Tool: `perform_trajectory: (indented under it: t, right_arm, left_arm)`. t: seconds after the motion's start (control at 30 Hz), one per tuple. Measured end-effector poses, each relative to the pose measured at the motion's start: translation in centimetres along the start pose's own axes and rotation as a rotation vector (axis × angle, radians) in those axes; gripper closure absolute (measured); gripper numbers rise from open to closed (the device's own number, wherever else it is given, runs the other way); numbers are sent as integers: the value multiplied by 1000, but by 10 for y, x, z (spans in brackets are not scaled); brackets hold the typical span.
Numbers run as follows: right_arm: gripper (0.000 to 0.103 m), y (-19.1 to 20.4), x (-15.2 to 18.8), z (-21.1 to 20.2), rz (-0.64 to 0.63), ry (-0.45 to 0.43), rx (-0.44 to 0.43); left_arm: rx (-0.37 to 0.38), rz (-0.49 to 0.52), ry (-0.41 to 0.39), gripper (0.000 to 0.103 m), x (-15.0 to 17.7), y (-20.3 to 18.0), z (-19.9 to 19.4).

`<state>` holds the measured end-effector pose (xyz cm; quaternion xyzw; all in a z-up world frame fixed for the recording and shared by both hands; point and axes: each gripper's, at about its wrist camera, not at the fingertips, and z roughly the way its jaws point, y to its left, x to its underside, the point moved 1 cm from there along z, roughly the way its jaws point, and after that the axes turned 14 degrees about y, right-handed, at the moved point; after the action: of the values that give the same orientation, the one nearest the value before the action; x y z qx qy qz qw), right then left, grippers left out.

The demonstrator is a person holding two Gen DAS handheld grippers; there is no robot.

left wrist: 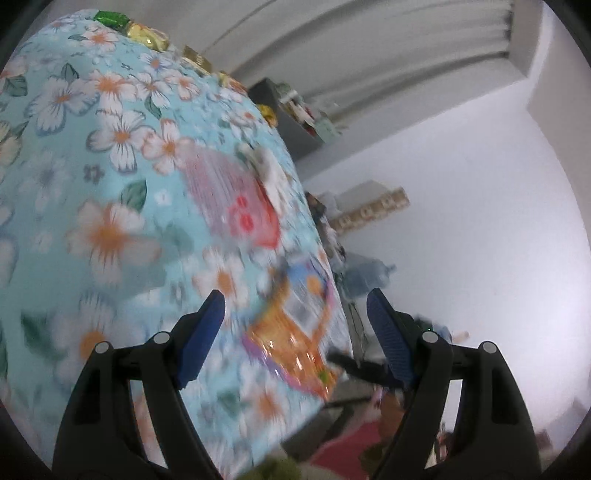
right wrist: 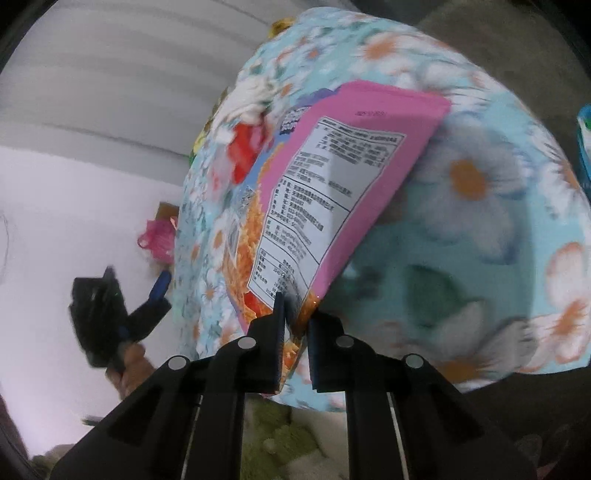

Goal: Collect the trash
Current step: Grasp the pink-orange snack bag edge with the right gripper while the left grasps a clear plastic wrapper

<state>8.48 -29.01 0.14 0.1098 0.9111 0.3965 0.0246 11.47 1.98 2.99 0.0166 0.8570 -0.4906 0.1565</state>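
A pink snack bag [right wrist: 332,192] with a printed white label lies at the edge of the table with the blue floral cloth [right wrist: 461,240]. My right gripper [right wrist: 295,325] is shut on its near corner. In the left wrist view the same bag [left wrist: 291,343] shows blurred, orange with a pink edge. My left gripper [left wrist: 295,299] hangs open over that table edge with nothing between its fingers. Farther back on the cloth lie a pink and red wrapper [left wrist: 240,206] and a crumpled white paper [left wrist: 269,173]. A hand holds the left gripper, one blue finger [right wrist: 160,286] showing in the right wrist view.
Green [left wrist: 110,18] and gold [left wrist: 147,35] foil wrappers lie at the table's far edge. A grey box [left wrist: 291,122] stands beyond it. A pink plastic bag [right wrist: 159,240] sits on the white floor. A green rug [right wrist: 273,432] lies below the table.
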Motion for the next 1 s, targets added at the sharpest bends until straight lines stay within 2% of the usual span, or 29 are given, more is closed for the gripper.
perform_trajectory:
  t: [0.2, 0.33, 0.43, 0.53, 0.63, 0.7, 0.73, 0.8, 0.87, 1.0]
  right_arm:
    - [91, -19, -7, 5, 24, -3, -53]
    - [91, -26, -8, 5, 24, -2, -86]
    - [91, -32, -7, 6, 27, -2, -108]
    - [91, -34, -6, 5, 27, -1, -121]
    - [91, -36, -4, 4, 23, -1, -124]
    - [90, -37, -4, 2, 19, -1, -125]
    - [90, -37, -4, 2, 18, -2, -128]
    - [87, -38, -3, 1, 23, -5, -146]
    - [83, -39, -2, 0, 32, -10, -168]
    - [69, -40, 1, -5, 35, -24, -203]
  left_arm:
    - [-87, -100, -16, 28, -50, 15, 26]
    - [-252, -177, -11, 29, -70, 28, 48]
    - [-367, -133, 6, 30, -73, 23, 70]
    - [-508, -33, -14, 38, -70, 12, 83]
    - [-573, -33, -40, 57, -68, 11, 83]
    - [-596, -41, -48, 76, -67, 13, 80]
    - [-596, -44, -49, 80, -68, 15, 79]
    - [-583, -62, -47, 97, -67, 19, 76]
    - [-546, -81, -54, 103, -66, 22, 70]
    - [-485, -84, -83, 103, -58, 17, 55]
